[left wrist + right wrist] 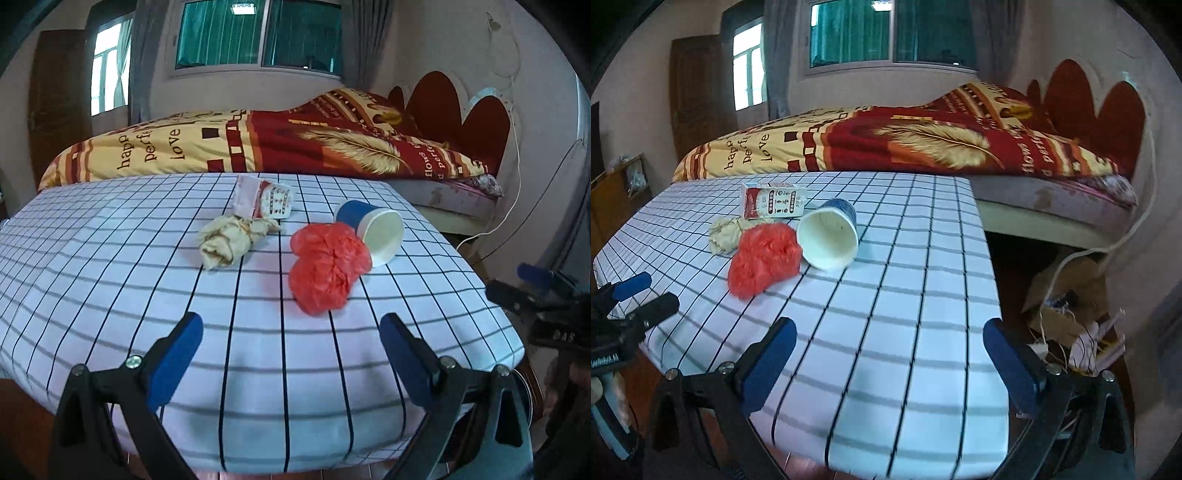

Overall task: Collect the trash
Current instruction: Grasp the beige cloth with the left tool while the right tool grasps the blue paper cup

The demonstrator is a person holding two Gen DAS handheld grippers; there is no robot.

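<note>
Four trash items lie on the checked tablecloth (110, 258), clustered toward the far side. Red plastic bag (327, 267), crumpled, sits nearest both grippers. Paper cup (375, 229) (blue outside, white inside) lies on its side, mouth facing the cameras, touching the bag's far right edge. Beige paper wad (232, 240) lies left of the bag, apart from it in the left wrist view. Small carton (267, 201), red and white print, lies flat just behind the wad, touching or nearly so.

Left gripper (291, 354) hovers over the near table edge, jaws spread wide, nothing between them. Right gripper (886, 350) hovers at the table's near right corner, also wide, holding nothing. Both are well short of the trash.

Behind the table: bed with patterned quilt (258, 144). Cardboard clutter on the floor (1067, 310), right of the table.
</note>
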